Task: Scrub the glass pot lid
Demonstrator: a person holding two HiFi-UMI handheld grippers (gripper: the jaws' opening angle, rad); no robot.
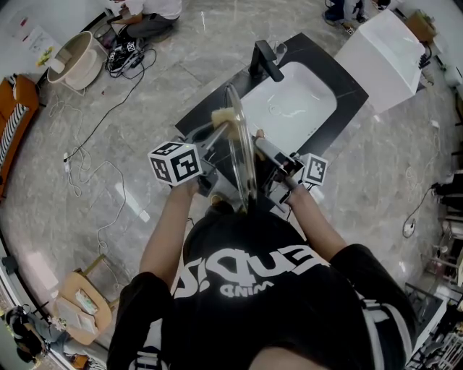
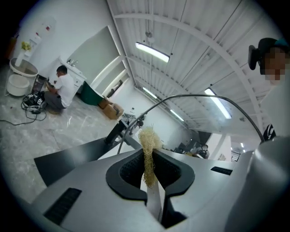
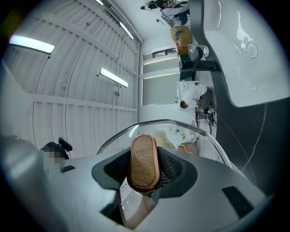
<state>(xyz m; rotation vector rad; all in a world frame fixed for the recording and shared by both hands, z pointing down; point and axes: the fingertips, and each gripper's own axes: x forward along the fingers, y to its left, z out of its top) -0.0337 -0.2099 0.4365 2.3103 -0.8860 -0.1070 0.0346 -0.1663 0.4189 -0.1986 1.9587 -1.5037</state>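
Observation:
The glass pot lid (image 1: 242, 148) stands on edge over the counter, between my two grippers. Its wood knob with a copper rim (image 3: 143, 154) is clamped in my right gripper (image 3: 144, 168), which shows at the lid's right side (image 1: 264, 150). The lid's glass dome (image 3: 181, 131) curves up behind the knob. My left gripper (image 2: 148, 159) is shut on a pale yellow fibre scrubber (image 2: 147, 138). The scrubber (image 1: 223, 118) sits against the lid's left face near its top, held by my left gripper (image 1: 215, 131). The lid's rim (image 2: 199, 96) arcs beyond the scrubber.
A white sink (image 1: 289, 108) in a dark counter lies just beyond the lid, with a black faucet (image 1: 266, 59) and a glass tumbler (image 1: 280, 49). A white box (image 1: 387, 58) stands at the right. Cables (image 1: 94, 170), a basin (image 1: 76, 61) and a seated person (image 1: 148, 14) are on the marble floor.

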